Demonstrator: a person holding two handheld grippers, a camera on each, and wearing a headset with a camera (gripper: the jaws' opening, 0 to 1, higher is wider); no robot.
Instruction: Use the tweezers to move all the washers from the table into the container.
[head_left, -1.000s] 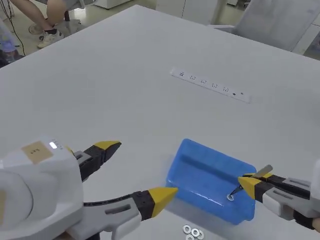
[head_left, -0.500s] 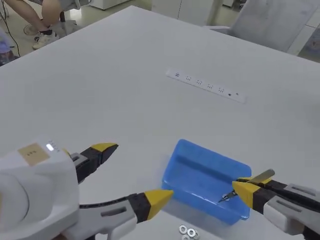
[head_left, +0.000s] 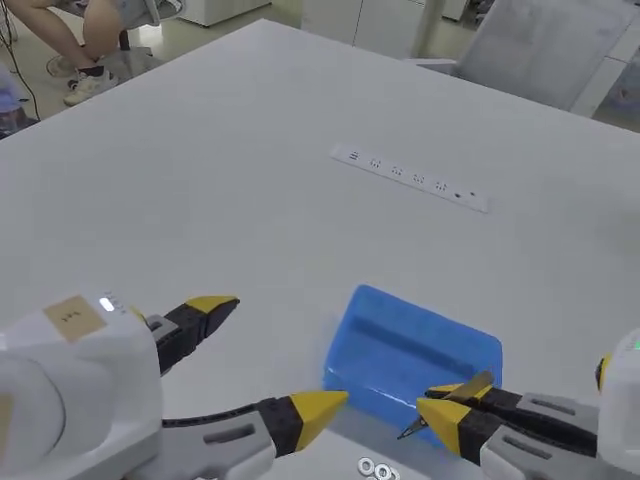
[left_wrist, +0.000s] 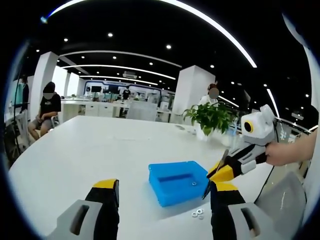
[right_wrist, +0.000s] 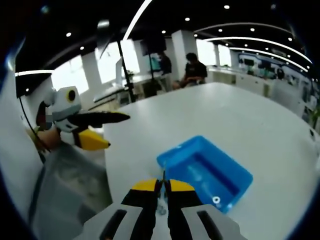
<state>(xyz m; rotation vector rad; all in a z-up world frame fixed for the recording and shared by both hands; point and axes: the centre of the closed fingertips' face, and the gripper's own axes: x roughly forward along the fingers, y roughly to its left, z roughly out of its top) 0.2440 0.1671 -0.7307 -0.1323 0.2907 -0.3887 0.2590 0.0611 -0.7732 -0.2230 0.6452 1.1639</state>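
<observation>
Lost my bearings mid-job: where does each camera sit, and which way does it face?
Head view: on the headset, looking forward and down at the table; the left gripper and right gripper rise from the bottom edge.
Left gripper view: on the left gripper, looking along its open fingers; the right gripper enters from the right.
Right gripper view: on the right gripper, looking along fingers shut on the tweezers; the left gripper enters from the left.
Shared: all three see the blue container.

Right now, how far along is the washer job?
One washer lies in the blue container. The right gripper holds the tweezers, tips apparently empty. A few loose washers wait on the table; the left gripper is open.
</observation>
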